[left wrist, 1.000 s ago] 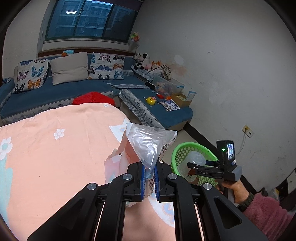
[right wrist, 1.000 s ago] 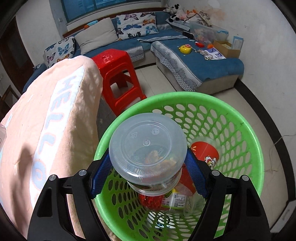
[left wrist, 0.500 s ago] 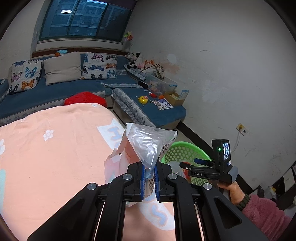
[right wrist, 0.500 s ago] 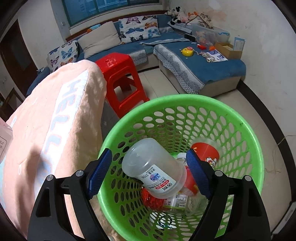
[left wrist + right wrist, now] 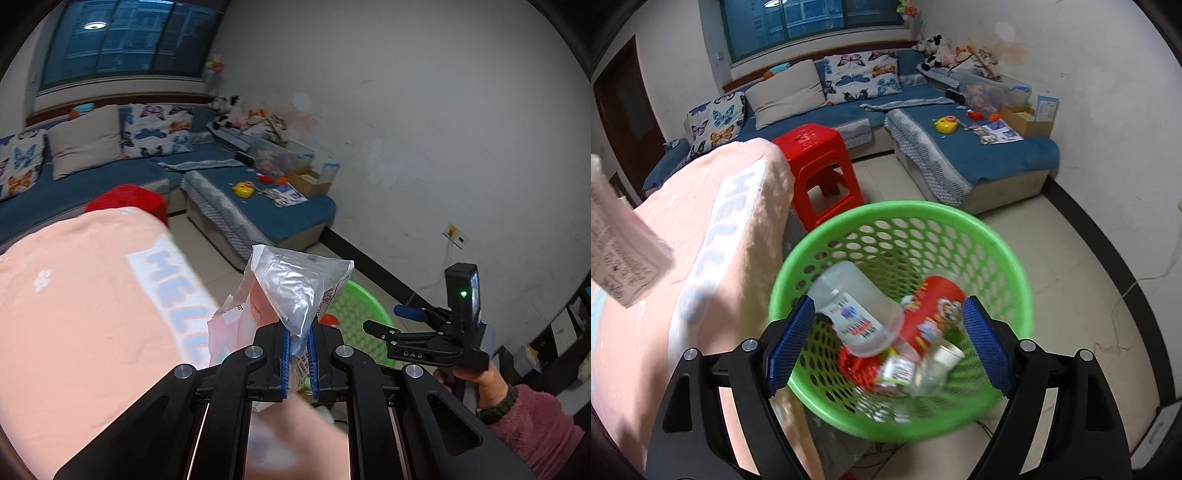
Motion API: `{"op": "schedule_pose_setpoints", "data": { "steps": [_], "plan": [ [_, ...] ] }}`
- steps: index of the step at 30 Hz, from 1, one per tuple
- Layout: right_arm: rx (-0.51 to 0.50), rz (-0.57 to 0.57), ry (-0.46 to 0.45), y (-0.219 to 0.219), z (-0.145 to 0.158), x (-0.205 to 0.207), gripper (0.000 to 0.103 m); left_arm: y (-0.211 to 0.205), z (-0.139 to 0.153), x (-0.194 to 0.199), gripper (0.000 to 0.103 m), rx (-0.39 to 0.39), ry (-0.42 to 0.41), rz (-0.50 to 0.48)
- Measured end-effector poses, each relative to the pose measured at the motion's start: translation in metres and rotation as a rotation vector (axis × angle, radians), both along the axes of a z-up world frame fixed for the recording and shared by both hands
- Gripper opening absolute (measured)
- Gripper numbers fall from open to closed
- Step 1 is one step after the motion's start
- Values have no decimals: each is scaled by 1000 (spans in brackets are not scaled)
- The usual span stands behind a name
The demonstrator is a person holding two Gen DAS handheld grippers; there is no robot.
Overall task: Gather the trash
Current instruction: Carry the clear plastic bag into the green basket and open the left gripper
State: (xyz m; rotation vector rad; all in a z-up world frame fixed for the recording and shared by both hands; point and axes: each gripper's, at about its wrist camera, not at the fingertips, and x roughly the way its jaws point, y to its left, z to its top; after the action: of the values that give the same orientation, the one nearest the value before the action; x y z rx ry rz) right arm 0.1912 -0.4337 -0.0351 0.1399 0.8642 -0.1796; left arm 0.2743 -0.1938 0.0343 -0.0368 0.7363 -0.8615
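"HELLO" shows on my blanket [image 5: 110, 314] (pink) left of left tongs [image 5: 296, 354] pinching wrapper [image 5: 295, 291]; right tongs [image 5: 886, 339] gape, empty.

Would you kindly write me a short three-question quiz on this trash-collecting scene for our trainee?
1. True or false: the left gripper is shut on a wrapper.
2. Where does the clear jar lie? A) on the red stool B) in the green basket C) between the right gripper's pads
3. Fill in: the right gripper is ____ and holds nothing.

Key: 1 true; 2 B; 3 open
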Motion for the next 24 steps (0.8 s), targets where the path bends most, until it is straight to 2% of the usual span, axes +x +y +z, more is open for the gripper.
{"op": "schedule_pose_setpoints", "data": {
  "steps": [11, 22, 24],
  "plan": [
    [11, -57, -27, -37, 2, -58, 82, -102, -40, -5, 8, 47, 76, -127],
    [65, -86, -15, -55, -13, -78, 82, -166, -77, -6, 13, 104, 144, -191],
    [61, -90, -11, -57, -16, -81, 82, -170, -82, -6, 22, 111, 151, -188]
  ]
}}
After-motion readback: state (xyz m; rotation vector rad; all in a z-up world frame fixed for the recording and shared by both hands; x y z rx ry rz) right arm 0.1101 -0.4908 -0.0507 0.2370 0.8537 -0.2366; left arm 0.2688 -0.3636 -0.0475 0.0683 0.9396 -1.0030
